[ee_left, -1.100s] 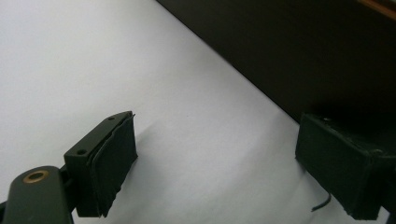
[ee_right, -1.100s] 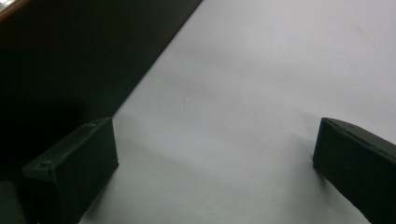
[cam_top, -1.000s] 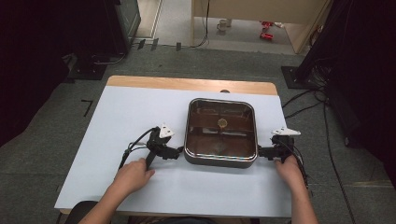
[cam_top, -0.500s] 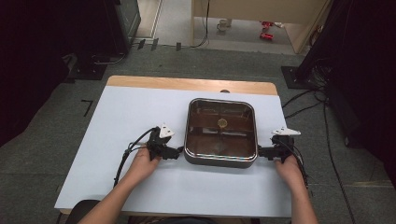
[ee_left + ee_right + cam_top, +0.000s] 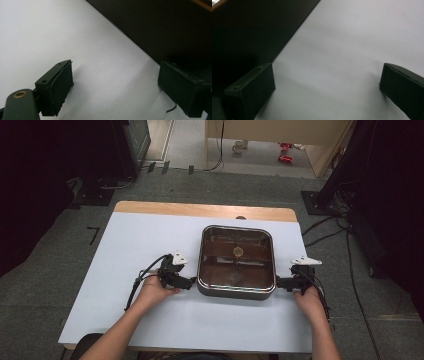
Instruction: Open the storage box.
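A square dark pan (image 5: 236, 290) with a glass lid and a small round knob (image 5: 238, 251) sits on the white table (image 5: 125, 250), right of centre. My left gripper (image 5: 191, 281) lies low on the table at the pan's left side, tips almost at its wall. My right gripper (image 5: 278, 282) lies at the pan's right side. In the left gripper view the left gripper (image 5: 117, 90) is open over bare table, and the pan's dark wall (image 5: 162, 25) runs just ahead of it. In the right gripper view the right gripper (image 5: 327, 87) is open, one jaw close to the pan wall (image 5: 249, 27).
A wooden strip (image 5: 200, 210) runs along the table's far edge. Cables (image 5: 145, 272) trail from the left gripper across the table. Dark equipment and cables stand on the floor (image 5: 330, 225) around the table. Bare tabletop lies to the left of the pan.
The left hand has slid forward and closed up on its gripper beside the pan. The right gripper and the pan have stayed put.
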`<state>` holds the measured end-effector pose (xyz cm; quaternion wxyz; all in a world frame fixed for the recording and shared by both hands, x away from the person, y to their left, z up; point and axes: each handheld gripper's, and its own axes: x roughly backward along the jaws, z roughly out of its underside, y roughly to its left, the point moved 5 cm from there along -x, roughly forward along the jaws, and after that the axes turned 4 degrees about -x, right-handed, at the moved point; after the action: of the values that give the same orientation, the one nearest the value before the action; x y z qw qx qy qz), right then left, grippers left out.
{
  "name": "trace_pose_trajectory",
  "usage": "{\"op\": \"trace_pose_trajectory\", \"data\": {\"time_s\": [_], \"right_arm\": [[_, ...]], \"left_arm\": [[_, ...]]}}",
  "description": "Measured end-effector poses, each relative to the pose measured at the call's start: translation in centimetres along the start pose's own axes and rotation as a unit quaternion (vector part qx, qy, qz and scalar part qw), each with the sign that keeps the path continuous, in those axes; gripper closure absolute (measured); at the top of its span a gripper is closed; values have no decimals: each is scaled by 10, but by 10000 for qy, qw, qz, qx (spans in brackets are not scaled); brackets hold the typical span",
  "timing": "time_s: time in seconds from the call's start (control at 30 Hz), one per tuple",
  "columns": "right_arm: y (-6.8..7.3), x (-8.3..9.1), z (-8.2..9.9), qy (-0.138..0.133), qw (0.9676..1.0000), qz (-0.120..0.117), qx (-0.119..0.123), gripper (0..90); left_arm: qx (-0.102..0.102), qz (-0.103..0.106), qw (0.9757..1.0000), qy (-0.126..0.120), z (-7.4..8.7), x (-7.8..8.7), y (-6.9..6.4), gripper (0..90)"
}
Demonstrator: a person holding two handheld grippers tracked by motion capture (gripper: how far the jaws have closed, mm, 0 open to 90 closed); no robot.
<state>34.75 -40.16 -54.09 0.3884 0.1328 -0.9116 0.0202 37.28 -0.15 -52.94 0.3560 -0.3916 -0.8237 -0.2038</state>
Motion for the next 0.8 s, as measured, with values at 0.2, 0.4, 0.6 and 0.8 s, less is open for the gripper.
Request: {"op": "trace_pose_trajectory", "data": {"time_s": [0.2, 0.4, 0.6, 0.8], "right_arm": [[0, 0, 0, 3, 10000, -8, 4, 0], [0, 0, 0, 6, 10000, -10, -1, 0], [0, 0, 0, 7, 10000, -10, -1, 0], [0, 0, 0, 4, 10000, -6, 2, 0]], "left_arm": [[-132, 149, 9994, 289, -3, 5, 0, 151], [92, 398, 9986, 346, -10, 13, 0, 155], [166, 612, 9968, 482, -19, 23, 1, 155], [69, 491, 9983, 312, -33, 39, 6, 155]]}}
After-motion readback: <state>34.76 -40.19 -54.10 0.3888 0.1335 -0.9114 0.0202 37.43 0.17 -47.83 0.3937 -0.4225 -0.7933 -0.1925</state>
